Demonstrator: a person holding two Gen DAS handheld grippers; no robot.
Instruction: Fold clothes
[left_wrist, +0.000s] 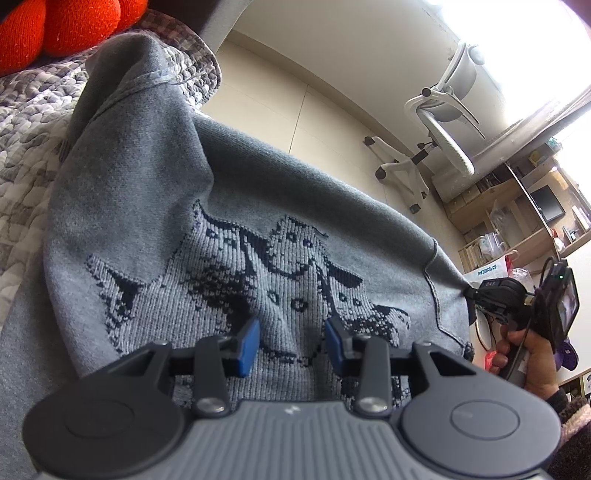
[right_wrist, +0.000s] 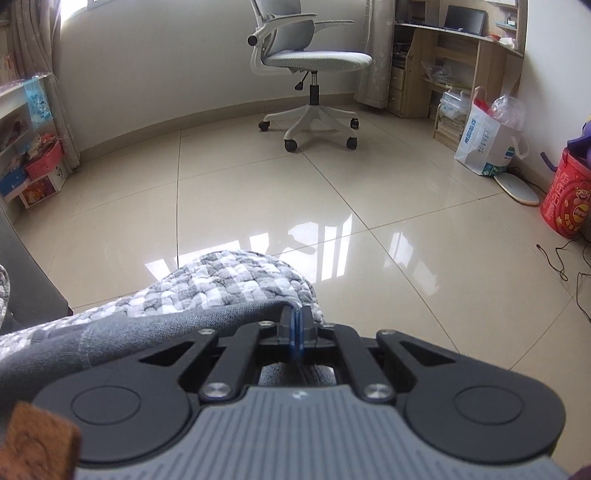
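Starting at your left: the sweater (left_wrist: 147, 206) is a thick grey knit with a cat pattern across the front, spread over the bed (left_wrist: 26, 122) with its quilted checked cover and running up toward the far corner by the orange cushions (left_wrist: 55, 22). It's soft and floppy, with zero stiffness, so anything you lift will sag and drag the rest along. It looks a bit heavy for a top, and grippy rather than slick, so it shouldn't slide out of a pinch. It's not fragile, though a loose knit can snag.

Your left gripper (left_wrist: 291, 343) sits low over the cat pattern with the blue pads partly apart. A ridge of knit rises between them, but I can't tell from here whether they actually press on it or just straddle it.

Over on your right, the right gripper (right_wrist: 297, 332) is clamped fully shut on the sweater's edge at the bed's near edge, with the tiled floor and the office chair (right_wrist: 310, 62) beyond. In the left view you can see it tugging the cloth by the shoulder seam (left_wrist: 430, 280).

My guess for grab points: go for seams, the hem or the shoulder. Doubled fabric there gives the pads more to bite, and the fold line stays straighter than if you pinch the middle of the panel.
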